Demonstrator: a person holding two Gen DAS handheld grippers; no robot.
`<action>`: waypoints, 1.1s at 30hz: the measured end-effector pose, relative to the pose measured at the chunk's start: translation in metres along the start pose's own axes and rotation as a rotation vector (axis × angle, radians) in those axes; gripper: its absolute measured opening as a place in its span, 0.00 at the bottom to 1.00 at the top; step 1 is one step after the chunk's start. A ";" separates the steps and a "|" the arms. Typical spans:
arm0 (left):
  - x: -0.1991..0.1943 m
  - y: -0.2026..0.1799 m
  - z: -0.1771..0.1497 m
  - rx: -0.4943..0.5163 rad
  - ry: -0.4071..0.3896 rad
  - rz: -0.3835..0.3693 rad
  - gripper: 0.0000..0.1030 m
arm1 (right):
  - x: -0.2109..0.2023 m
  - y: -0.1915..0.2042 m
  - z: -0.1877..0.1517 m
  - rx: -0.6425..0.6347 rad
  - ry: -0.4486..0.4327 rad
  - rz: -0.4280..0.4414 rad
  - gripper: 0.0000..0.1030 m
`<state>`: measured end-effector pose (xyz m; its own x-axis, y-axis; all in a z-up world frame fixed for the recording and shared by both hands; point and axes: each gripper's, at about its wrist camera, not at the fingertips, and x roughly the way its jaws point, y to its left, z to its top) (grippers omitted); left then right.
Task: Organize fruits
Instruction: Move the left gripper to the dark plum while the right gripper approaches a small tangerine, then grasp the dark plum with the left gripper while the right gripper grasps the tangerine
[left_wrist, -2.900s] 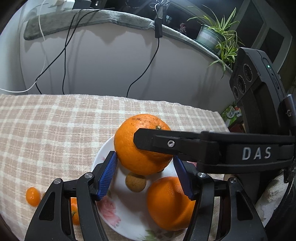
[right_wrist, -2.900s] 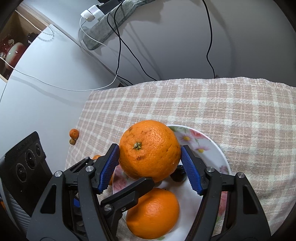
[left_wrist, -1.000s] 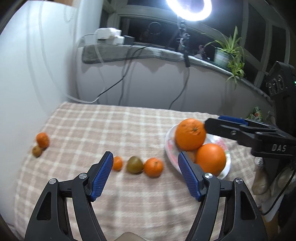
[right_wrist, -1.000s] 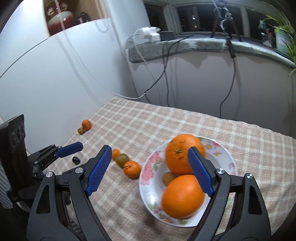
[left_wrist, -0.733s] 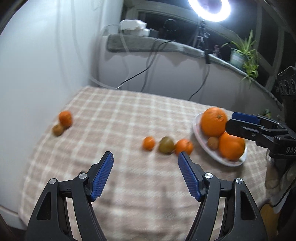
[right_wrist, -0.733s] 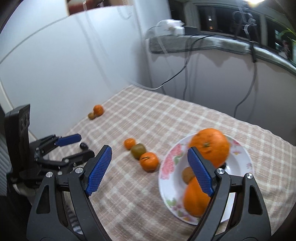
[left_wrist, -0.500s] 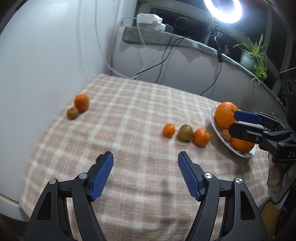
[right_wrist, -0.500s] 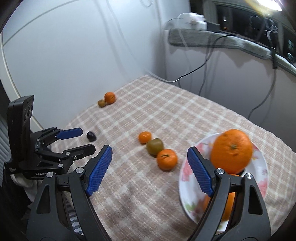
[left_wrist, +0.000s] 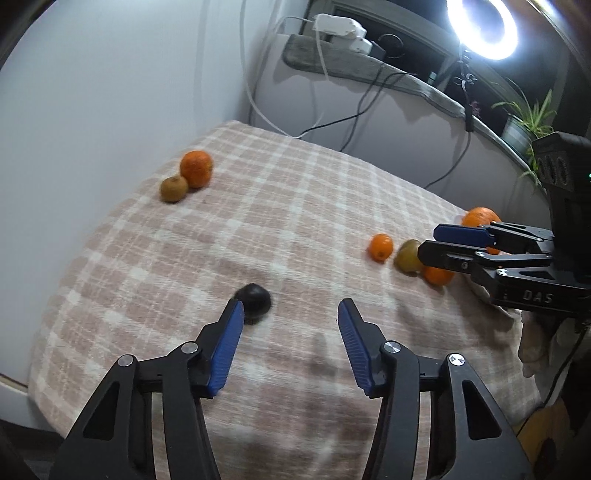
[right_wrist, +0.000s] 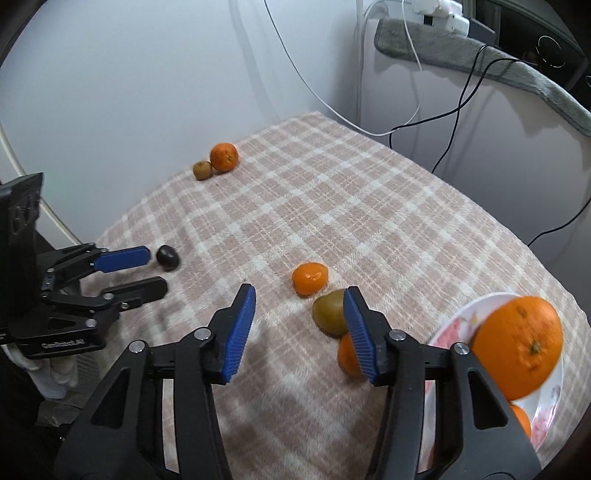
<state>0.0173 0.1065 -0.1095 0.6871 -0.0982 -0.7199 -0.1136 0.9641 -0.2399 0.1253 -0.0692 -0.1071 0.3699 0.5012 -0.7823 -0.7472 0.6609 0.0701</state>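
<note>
A: Where's the left claw (left_wrist: 290, 314)?
B: Low centre of its own view, pitched downward. Its jaws have just been closing, nothing between them, a gap left.
A: And the right claw (right_wrist: 299, 301)?
B: Same pose, lower centre, jaws just narrowed too, pads gripping nothing.

A plain white wall (left_wrist: 92, 92) meets a second pale wall (left_wrist: 332, 110) in the corner behind the table, which is covered with a pink-and-cream checked cloth (left_wrist: 258, 206). A grey-padded ledge (left_wrist: 351, 62) runs along the top, carrying white power adapters (left_wrist: 340, 27) whose cables (left_wrist: 354, 118) trail down. A ring light (left_wrist: 482, 26) glares above (the windows behind look dark), beside a potted plant (left_wrist: 528, 118).
</note>
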 end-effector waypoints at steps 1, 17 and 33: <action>0.001 0.003 0.000 -0.008 0.002 0.002 0.49 | 0.004 0.000 0.002 -0.003 0.008 -0.001 0.48; 0.021 0.019 0.004 -0.029 0.032 0.000 0.35 | 0.052 0.004 0.021 -0.070 0.120 -0.067 0.43; 0.023 0.022 0.005 -0.021 0.025 0.007 0.23 | 0.056 0.005 0.025 -0.118 0.148 -0.084 0.28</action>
<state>0.0347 0.1267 -0.1282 0.6679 -0.0983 -0.7377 -0.1332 0.9594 -0.2484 0.1562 -0.0238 -0.1356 0.3554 0.3539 -0.8651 -0.7800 0.6223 -0.0659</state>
